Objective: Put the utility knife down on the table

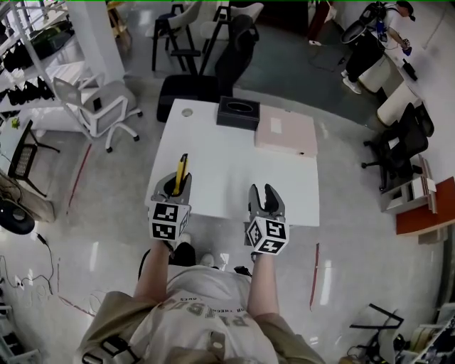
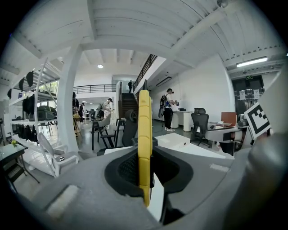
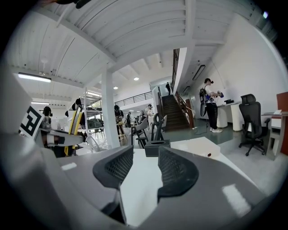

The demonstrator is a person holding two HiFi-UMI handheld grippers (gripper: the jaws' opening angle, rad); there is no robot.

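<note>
The left gripper (image 1: 175,188) clamps a yellow utility knife (image 1: 182,168) above the near edge of the white table (image 1: 234,167). The right gripper (image 1: 265,197) hangs beside it, jaws apart and empty.

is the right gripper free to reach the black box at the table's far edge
Probably yes: the right gripper is open and empty, and only bare table lies between it and the black box.

A black box (image 1: 237,112) lies just above the frame's centre, a flat pale pink box (image 1: 286,134) just right of it. A white office chair (image 1: 96,108) stands at upper left, a black office chair (image 1: 398,140) at the right edge, a bicycle (image 1: 373,15) at upper right.
</note>
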